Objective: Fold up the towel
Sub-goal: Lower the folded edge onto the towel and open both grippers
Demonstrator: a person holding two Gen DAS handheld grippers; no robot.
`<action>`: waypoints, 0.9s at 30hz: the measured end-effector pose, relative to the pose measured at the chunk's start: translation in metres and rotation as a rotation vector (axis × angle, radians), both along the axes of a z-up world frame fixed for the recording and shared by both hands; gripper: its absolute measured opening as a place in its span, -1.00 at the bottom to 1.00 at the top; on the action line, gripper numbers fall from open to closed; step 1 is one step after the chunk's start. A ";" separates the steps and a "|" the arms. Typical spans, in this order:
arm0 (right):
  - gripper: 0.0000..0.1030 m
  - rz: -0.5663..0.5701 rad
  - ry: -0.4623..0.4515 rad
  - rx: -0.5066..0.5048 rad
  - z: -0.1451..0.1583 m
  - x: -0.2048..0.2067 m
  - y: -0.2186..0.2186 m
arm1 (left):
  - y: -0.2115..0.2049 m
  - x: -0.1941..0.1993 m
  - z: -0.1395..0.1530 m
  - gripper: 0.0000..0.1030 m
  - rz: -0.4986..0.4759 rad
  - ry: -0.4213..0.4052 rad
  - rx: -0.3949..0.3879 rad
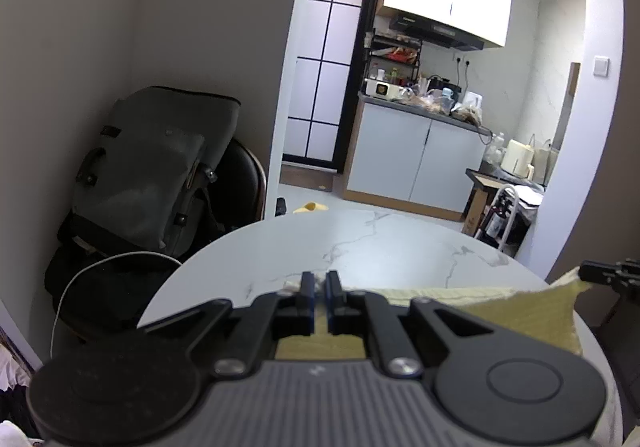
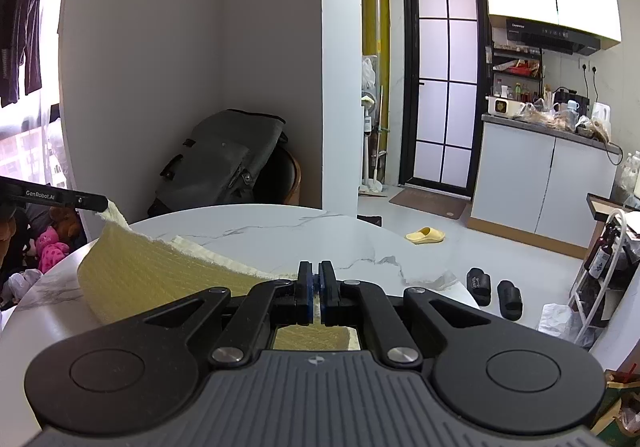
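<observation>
Left gripper [image 1: 319, 281] pinched nearly closed on a corner of the yellow towel [image 1: 516, 309], cloth showing in the narrow gap between the blue pads [image 1: 307, 303] and again below, through the frame. Seen from the right wrist view as a black finger reaching in from the left edge, clamped on a raised white-edged towel corner at the left edge of the desk [image 2: 248, 231]. Right gripper [image 2: 316, 275] likewise almost shut, a sliver of towel [image 2: 160, 271] caught between its pads and more cloth visible under the linkage. From the left wrist view, only its black tip [image 1: 608, 273] showing at the right edge, touching a lifted towel point; the rest cut off.

Towel hanging slack between both grips, waffle-textured, pale fringe along the top, lower part sagging onto the round white marbled desk near its front edge. How much lies flat: hidden behind the gripper bodies.

Beyond the far-left edge of the desk, a grey bag [image 2: 224, 163] slumped on a dark chair [image 1: 244, 179] in the wall corner. On the floor past the far edge, a yellow slipper [image 2: 426, 235]; to the right, a pair of black slippers [image 2: 494, 289]. Kitchen counter [image 2: 548, 127] cluttered with items too small to identify. Upper cabinets blown out white.
</observation>
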State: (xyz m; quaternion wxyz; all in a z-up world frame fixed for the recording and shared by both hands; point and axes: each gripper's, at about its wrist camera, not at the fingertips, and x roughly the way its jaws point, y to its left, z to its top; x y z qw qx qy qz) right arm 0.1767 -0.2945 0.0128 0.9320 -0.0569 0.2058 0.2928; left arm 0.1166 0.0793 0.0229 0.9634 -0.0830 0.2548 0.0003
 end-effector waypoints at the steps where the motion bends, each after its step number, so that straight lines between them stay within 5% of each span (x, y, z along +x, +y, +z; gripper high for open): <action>1: -0.93 0.000 0.005 -0.001 -0.002 0.004 0.000 | 0.001 0.004 -0.001 -0.90 0.002 0.005 0.000; 11: -0.93 -0.010 0.058 -0.003 -0.023 0.044 0.004 | 0.003 0.041 -0.018 -0.88 0.005 0.052 -0.010; 24: -0.86 -0.062 0.093 -0.020 -0.047 0.075 0.013 | 0.002 0.070 -0.038 -0.61 0.027 0.113 -0.007; 27: -0.56 -0.082 0.102 -0.019 -0.048 0.076 0.012 | 0.004 0.068 -0.039 -0.55 0.037 0.117 -0.005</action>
